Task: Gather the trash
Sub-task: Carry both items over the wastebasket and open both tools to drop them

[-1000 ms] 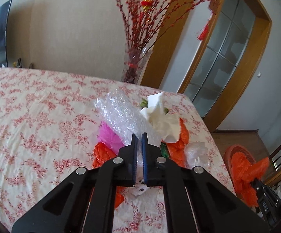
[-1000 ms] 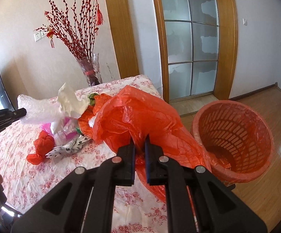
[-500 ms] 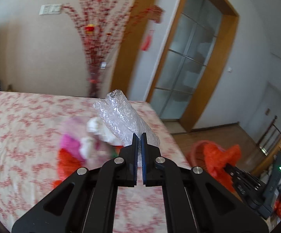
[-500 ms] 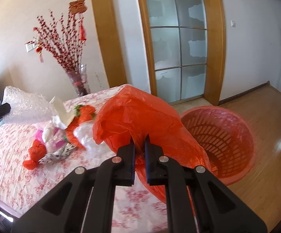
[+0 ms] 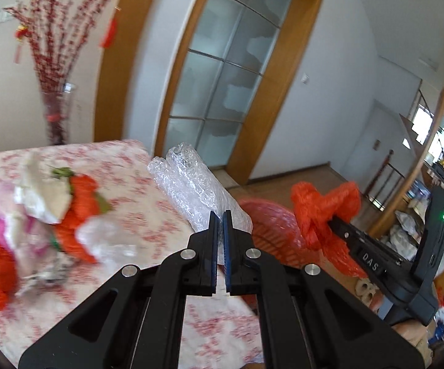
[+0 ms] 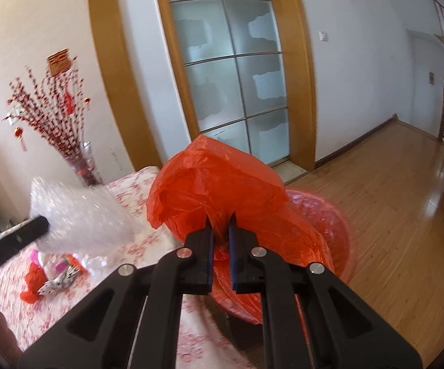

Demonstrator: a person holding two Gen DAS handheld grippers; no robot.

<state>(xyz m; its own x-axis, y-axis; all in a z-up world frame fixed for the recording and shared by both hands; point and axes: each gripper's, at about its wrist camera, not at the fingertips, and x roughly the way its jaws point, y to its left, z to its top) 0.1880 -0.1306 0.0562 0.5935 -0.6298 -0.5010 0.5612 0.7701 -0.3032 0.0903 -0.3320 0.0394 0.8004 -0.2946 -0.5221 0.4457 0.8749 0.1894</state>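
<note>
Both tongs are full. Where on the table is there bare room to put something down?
Bare tablecloth lies between the trash pile and the table's basket-side edge, and along the near edge. The far corner holds the vase. The floor right of the red basket is bare too.

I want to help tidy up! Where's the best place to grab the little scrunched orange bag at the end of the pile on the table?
Probably its raised, scrunched top. The little orange bag lies at the outer end of the pile, with bare tablecloth beside it, so come down from above on that free side and pinch a fold that sticks up.
</note>
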